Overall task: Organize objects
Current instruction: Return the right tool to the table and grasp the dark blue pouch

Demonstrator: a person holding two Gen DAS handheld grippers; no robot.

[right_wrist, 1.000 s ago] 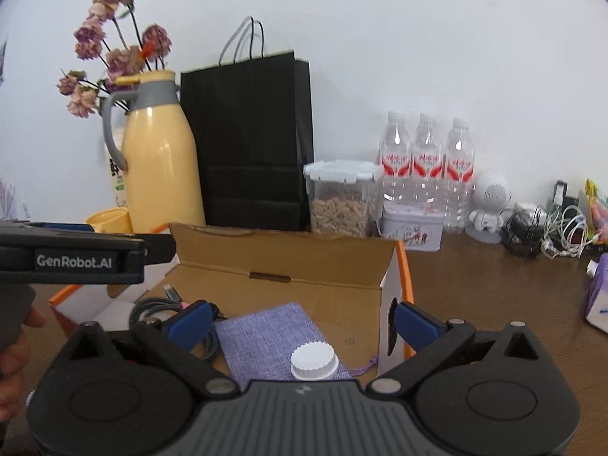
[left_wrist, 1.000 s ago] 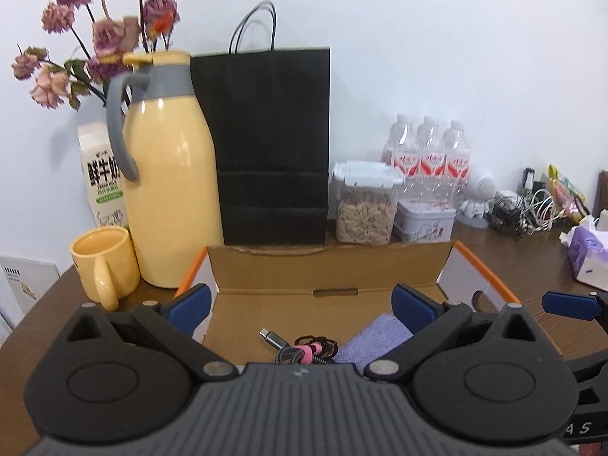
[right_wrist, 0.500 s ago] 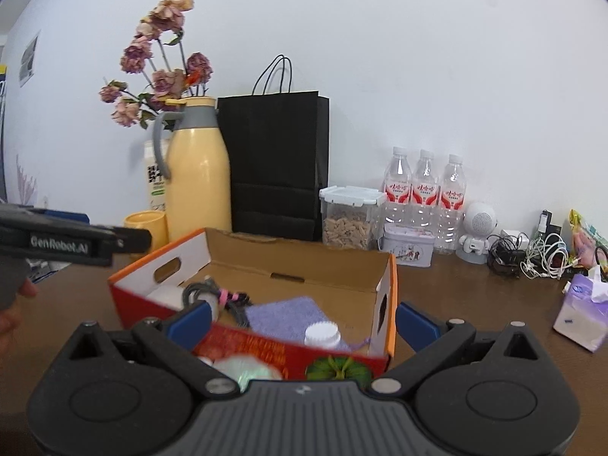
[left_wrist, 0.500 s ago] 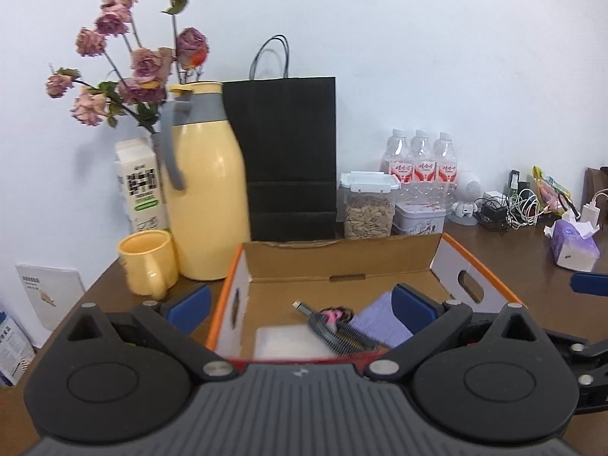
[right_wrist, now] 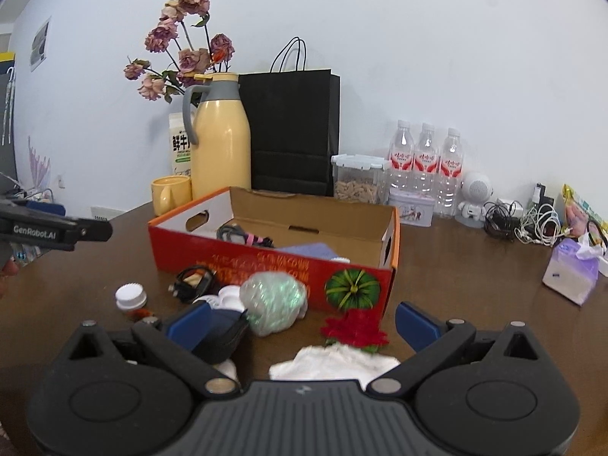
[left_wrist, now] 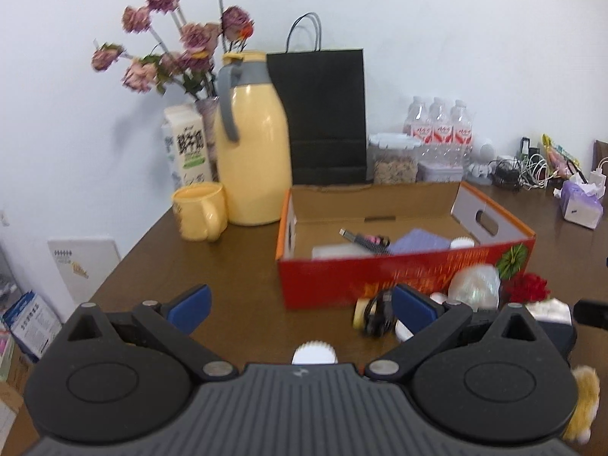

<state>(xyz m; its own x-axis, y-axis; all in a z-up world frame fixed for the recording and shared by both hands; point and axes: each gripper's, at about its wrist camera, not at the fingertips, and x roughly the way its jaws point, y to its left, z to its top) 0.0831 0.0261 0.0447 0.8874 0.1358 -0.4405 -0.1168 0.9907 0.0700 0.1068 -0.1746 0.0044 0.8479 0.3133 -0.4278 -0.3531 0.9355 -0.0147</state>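
An open red cardboard box (left_wrist: 399, 277) (right_wrist: 266, 266) sits mid-table, holding a black cable with a pink tie (left_wrist: 364, 241), a purple pouch (left_wrist: 418, 243) and a white-capped bottle (left_wrist: 461, 243). In front of it lie a coiled black cable (right_wrist: 193, 279), a small white-capped bottle (right_wrist: 131, 296) (left_wrist: 313, 353), a shiny crumpled bag (right_wrist: 273, 298), a red flower (right_wrist: 355, 328) and a white cloth (right_wrist: 334, 363). My left gripper (left_wrist: 300, 306) is open and empty, short of the box's left front corner. My right gripper (right_wrist: 304, 323) is open above the bag and flower.
Behind the box stand a yellow thermos (left_wrist: 252, 155), a yellow mug (left_wrist: 199, 211), a milk carton (left_wrist: 186, 152), a vase of dried flowers (left_wrist: 182, 49) and a black paper bag (left_wrist: 323, 114). Water bottles (right_wrist: 425, 167), a snack jar (right_wrist: 357, 184), tangled cables (right_wrist: 524, 222) and a tissue pack (right_wrist: 570, 269) stand to the right.
Both grippers have drawn back from over the box toward the table's near side. The whole box and the loose items in front of it have come into view.
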